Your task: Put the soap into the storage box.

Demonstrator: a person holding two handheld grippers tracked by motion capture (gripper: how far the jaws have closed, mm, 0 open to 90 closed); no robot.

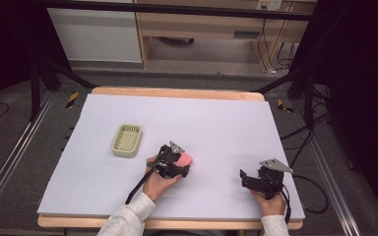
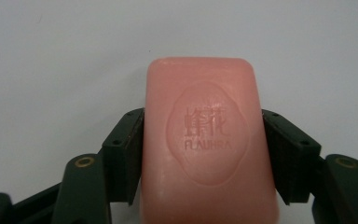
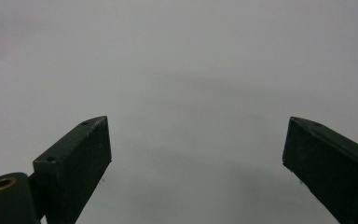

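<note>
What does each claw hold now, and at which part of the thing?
The left claw holds the pink soap bar, its jaws pressed on the two long sides of the bar. The right claw is open and holds nothing.

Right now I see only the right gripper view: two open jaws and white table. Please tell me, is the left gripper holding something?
Observer: Yes. The left gripper is shut on a pink soap; its jaws press the two long sides.
Operator: Does the soap carry any mark?
Observer: An oval stamp faces the camera, with characters and some Latin letters I cannot read surely.
Operator: Is there a place to put it?
Observer: A pale green soap dish lies on the table, to the left of the left gripper and a little farther from the person. It looks empty.
</note>
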